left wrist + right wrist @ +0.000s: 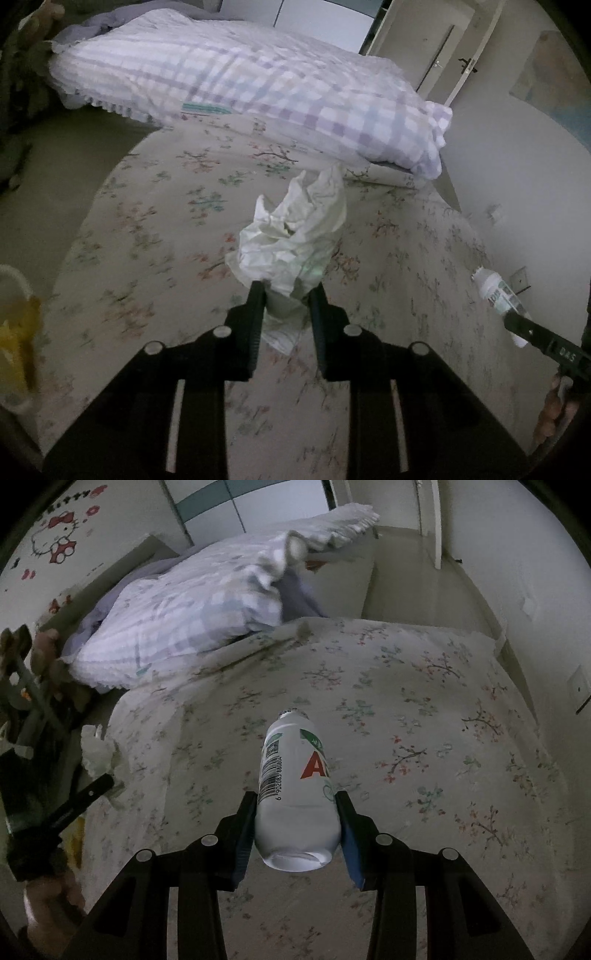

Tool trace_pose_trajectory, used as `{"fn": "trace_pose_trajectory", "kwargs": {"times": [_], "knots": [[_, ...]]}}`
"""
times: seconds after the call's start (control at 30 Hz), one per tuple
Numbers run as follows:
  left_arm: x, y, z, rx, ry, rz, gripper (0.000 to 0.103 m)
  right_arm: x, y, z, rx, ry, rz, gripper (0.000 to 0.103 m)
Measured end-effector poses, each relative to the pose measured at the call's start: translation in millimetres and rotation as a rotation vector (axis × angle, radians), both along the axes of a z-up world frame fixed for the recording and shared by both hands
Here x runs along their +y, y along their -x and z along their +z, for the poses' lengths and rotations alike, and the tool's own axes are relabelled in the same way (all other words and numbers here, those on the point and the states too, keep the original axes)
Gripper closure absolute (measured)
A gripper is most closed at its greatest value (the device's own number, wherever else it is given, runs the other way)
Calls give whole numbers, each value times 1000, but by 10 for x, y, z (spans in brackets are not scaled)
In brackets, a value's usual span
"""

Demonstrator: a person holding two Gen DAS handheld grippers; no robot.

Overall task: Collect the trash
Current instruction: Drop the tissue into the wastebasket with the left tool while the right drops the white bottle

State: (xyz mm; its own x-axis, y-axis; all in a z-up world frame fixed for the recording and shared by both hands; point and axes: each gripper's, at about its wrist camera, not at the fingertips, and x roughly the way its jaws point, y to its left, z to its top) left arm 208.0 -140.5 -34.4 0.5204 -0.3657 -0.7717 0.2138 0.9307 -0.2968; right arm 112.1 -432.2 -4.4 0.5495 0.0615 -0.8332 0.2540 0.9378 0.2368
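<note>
in the left wrist view the left gripper (287, 295) has its two black fingers pinched in close on the lower end of a crumpled white paper wad (291, 236), which stands up from the jaws above the floral bedsheet (147, 258); whether the wad still touches the sheet cannot be told. in the right wrist view the right gripper (297, 812) is part open, its blue-padded fingers pressed on both sides of a white plastic bottle (297, 794), gripped near its base with the neck pointing away over the middle of the bed; the bottle carries a barcode and a red letter on its label. each tool shows in the other's view: the bottle and the right gripper's finger near the bed's right edge in the left view, the paper wad and the left gripper off the bed's left edge in the right view, with a hand (48, 904) below it. at the left edge of the left view sits something yellow (14, 328), too blurred to identify. farther off, at the head of the bed, lies a purple-and-white checked pillow (236, 85). beyond it are a white door (432, 48) and, in the right view, a cartoon cat sticker (55, 535) on the wall.
</note>
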Motion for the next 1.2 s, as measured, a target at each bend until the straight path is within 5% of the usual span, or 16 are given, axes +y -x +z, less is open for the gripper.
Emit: {"fn": "trace_pose_trajectory", "kwargs": {"times": [0.2,1.2], "knots": [[272,255,123,1,-66,9,77,346,-16,78,-12,24,56,61],[2326,703,90,24,-18,306,77,2693,-582,23,-30,-15,369,61]]}}
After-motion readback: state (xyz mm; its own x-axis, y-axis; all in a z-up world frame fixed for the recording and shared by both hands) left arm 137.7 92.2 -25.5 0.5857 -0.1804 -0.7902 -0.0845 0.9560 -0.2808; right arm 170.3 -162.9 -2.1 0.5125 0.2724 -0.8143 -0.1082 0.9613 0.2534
